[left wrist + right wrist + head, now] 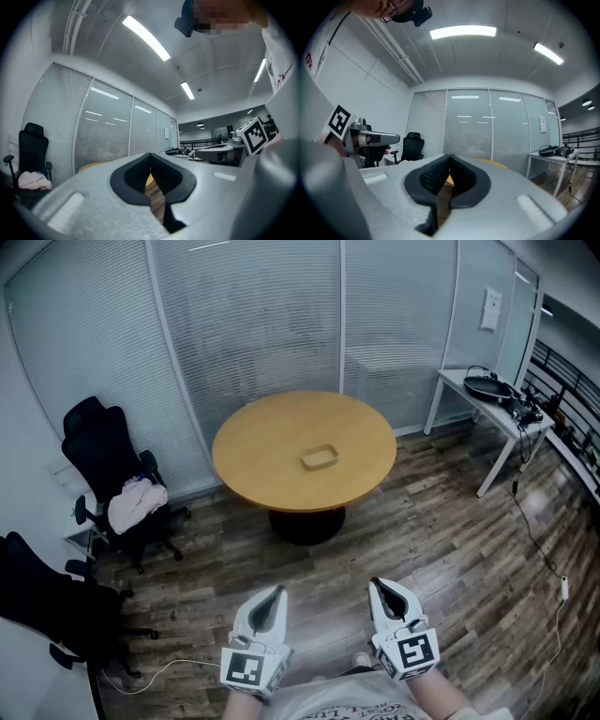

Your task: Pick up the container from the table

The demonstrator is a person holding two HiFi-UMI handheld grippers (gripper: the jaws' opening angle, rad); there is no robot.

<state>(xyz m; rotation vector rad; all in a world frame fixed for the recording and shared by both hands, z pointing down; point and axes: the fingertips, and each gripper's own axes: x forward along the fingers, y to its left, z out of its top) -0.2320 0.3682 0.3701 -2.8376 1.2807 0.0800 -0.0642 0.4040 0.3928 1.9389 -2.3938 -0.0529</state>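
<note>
While you look down through the head view, the container [320,457] lies near the middle of the round tabletop [253,451], at twelve o'clock from your two tools and well apart from them. Your left hand-held gripper [275,594] and right hand-held gripper [379,588] hover side by side over the wooden floor [450,559], both pointing toward the tabletop. A black office chair [98,442] with pale cloth on its seat stands at nine o'clock of the tabletop, and a white desk [455,379] stands at two o'clock.

Through the left gripper view, you see the left hand-held gripper [150,155] clenched on nothing. Its tips meet, and only a sliver of yellow tabletop and floor shows through the gap behind them. The right hand-held gripper [206,153] sits at three o'clock.

Through the right gripper view, the right hand-held gripper [450,158] is likewise clenched and empty. The tabletop edge [492,163] shows just past it, and the left hand-held gripper [391,138] sits at nine o'clock.
</note>
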